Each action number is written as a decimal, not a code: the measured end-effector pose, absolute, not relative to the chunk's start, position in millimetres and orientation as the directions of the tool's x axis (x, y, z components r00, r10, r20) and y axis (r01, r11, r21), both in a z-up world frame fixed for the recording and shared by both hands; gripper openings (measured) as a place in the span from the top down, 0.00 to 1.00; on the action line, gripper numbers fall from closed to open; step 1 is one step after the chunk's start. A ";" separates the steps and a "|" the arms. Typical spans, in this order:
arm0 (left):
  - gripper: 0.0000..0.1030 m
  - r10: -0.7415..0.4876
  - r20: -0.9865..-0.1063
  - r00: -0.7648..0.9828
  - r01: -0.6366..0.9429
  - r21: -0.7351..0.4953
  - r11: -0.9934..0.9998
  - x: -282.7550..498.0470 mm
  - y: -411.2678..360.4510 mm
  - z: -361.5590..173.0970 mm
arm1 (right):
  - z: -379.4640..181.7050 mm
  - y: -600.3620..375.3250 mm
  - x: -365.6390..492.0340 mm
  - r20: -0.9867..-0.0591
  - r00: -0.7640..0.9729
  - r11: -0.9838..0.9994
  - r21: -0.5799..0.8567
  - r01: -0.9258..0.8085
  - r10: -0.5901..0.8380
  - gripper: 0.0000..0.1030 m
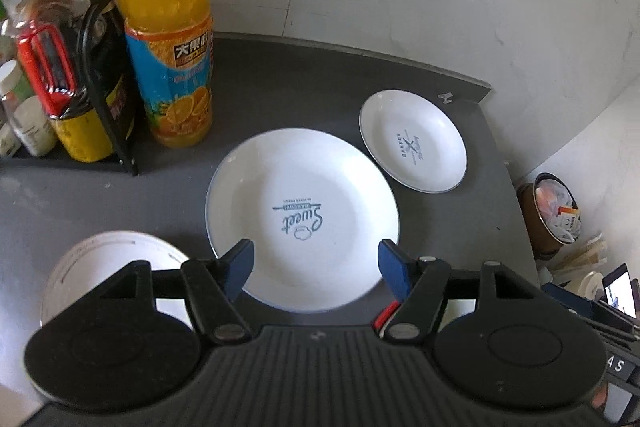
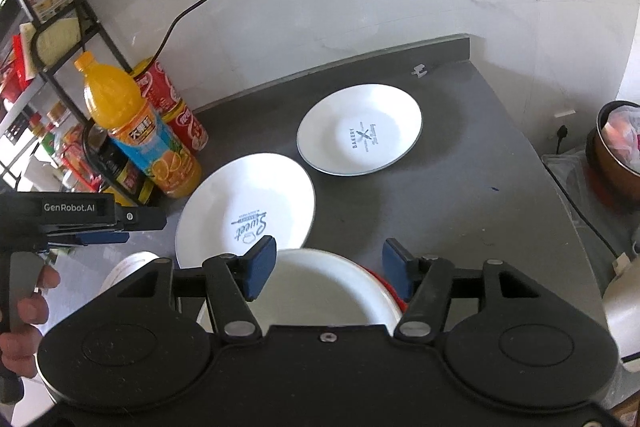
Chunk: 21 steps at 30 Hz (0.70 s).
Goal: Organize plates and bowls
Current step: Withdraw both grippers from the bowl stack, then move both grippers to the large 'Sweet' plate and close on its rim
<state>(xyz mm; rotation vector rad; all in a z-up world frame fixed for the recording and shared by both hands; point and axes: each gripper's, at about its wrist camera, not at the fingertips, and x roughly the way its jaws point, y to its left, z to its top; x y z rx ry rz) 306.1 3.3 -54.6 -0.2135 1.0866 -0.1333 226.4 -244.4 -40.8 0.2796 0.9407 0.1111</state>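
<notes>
Right tongs (image 2: 329,267): blue pads spread wide, empty, above a white bowl (image 2: 320,291) at the desk's near edge. Left tongs (image 1: 316,267): likewise spread, empty, over the near rim of the "Sweet" plate (image 1: 302,219) at mid-desk. "Bakery" plate (image 1: 412,141): toward the far right corner of the desk (image 1: 280,87), just apart from the first. Orange juice bottle (image 1: 168,27): upright, left of the plates, beside a black rack (image 1: 100,67)

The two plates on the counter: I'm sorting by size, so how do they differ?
The Sweet plate looks larger than the Bakery plate, though it is nearer the camera. The Sweet plate lies beside the juice bottle; the Bakery plate lies near the counter's far corner. Both are white, dark-rimmed, empty and flat.
</notes>
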 end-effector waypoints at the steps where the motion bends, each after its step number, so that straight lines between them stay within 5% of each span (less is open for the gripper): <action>1: 0.35 -0.220 -0.861 0.458 0.008 -0.243 0.970 309.4 6.2 -55.0 | -40.9 -240.7 228.7 -0.781 0.588 0.957 0.289 0.038 0.212 0.43; 6: 0.35 -0.234 -0.857 0.459 0.025 -0.251 0.968 327.6 27.3 -55.3 | -44.0 -223.6 240.3 -0.785 0.588 0.953 0.294 0.078 0.194 0.41; 10: 0.35 -0.241 -0.849 0.471 0.042 -0.252 0.967 342.6 39.5 -55.3 | -49.0 -213.0 252.7 -0.785 0.590 0.947 0.303 0.103 0.187 0.30; 21: 0.35 -0.239 -0.871 0.429 0.007 -0.262 0.965 377.5 62.7 -83.2 | -69.9 -199.8 289.0 -0.832 0.535 0.950 0.271 0.158 0.148 0.30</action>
